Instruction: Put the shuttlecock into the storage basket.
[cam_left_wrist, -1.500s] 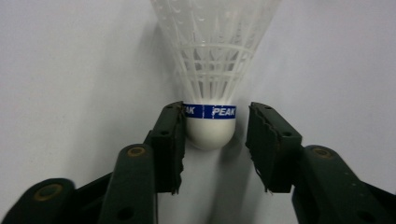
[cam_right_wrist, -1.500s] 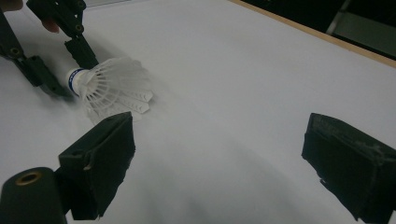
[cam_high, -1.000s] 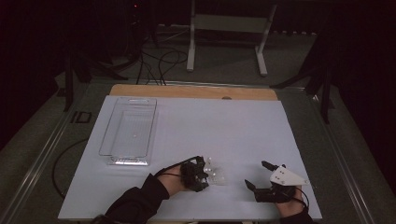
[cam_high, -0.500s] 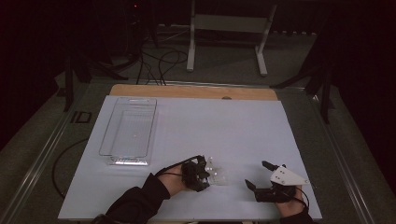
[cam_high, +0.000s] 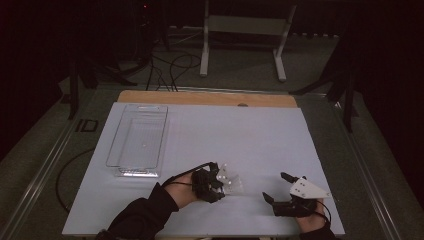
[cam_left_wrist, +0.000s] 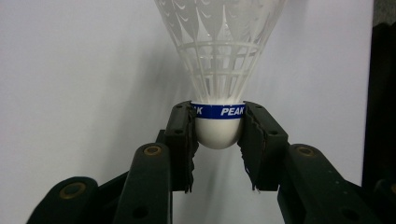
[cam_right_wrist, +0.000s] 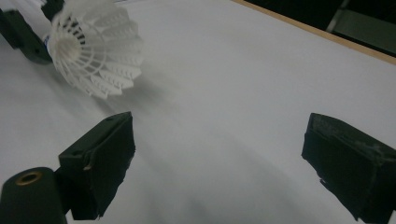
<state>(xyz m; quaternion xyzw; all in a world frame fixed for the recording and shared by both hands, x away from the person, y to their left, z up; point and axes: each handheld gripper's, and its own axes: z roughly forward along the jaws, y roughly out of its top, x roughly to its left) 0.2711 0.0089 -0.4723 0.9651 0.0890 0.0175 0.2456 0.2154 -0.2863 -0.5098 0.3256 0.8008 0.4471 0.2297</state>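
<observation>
White was the sheet that covered the desk (cam_high: 260, 135), with a strip of wood showing along its far edge. On the left part of this desk lay a clear plastic tray (cam_high: 138, 141), long and shallow, well apart from both hands.

At the near edge, the person's left hand (cam_high: 181, 189), in a dark sleeve, carried the left hand-held gripper (cam_high: 216, 182). Its two black jaws were closed on the round white cork of a shuttlecock (cam_left_wrist: 218, 133), one pad on each side, just under the blue band with the word PEAK. The white plastic skirt of the shuttlecock pointed away from the jaws, toward the right side of the desk in the high view. In the right gripper view the shuttlecock (cam_right_wrist: 95, 51) appeared at the upper left, with its open skirt turned toward the camera and a soft shadow on the sheet below it, so it seemed to be a little above the surface.

Near the right corner, the right hand-held gripper (cam_high: 279, 187) rested low over the desk, with the grey three-cornered plate on top. Its jaws stood wide apart and nothing was between them; the pads (cam_right_wrist: 109, 154) were over bare white sheet. It was near the shuttlecock but not touching it
</observation>
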